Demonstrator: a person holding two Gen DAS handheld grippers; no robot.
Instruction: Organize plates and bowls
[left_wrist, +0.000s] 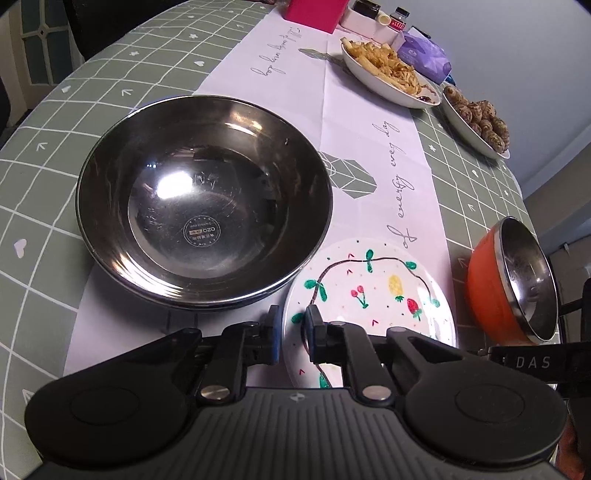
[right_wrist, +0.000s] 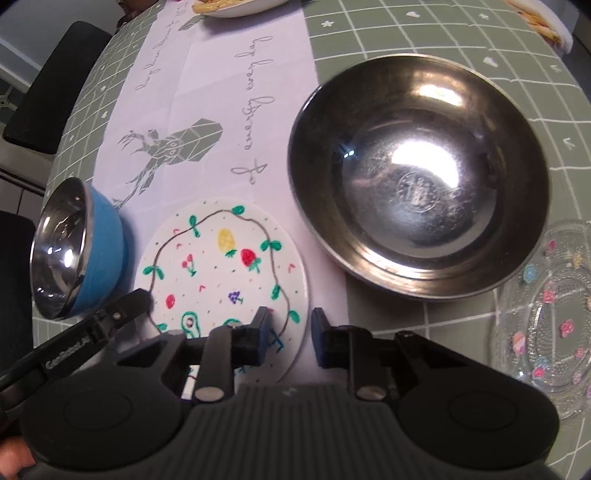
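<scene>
A white plate painted with fruit (left_wrist: 369, 299) lies on the white runner. My left gripper (left_wrist: 291, 334) has a finger on each side of the plate's near-left rim, jaws narrow. A large steel bowl (left_wrist: 203, 199) sits to its left. An orange bowl with a steel inside (left_wrist: 513, 280) lies tilted at the right. In the right wrist view my right gripper (right_wrist: 290, 341) straddles the near-right rim of the fruit plate (right_wrist: 221, 280), jaws a little apart. The steel bowl (right_wrist: 417, 177) is beyond to the right. A blue bowl (right_wrist: 77, 247) lies tilted at the left. A clear glass plate (right_wrist: 550, 317) is at right.
Two white dishes of food (left_wrist: 388, 70) (left_wrist: 476, 118) stand at the far end, with a red box (left_wrist: 314, 13), jars and a purple packet (left_wrist: 424, 55). The table has a green grid cloth (left_wrist: 74, 147). A black chair (right_wrist: 55, 85) stands beside the table.
</scene>
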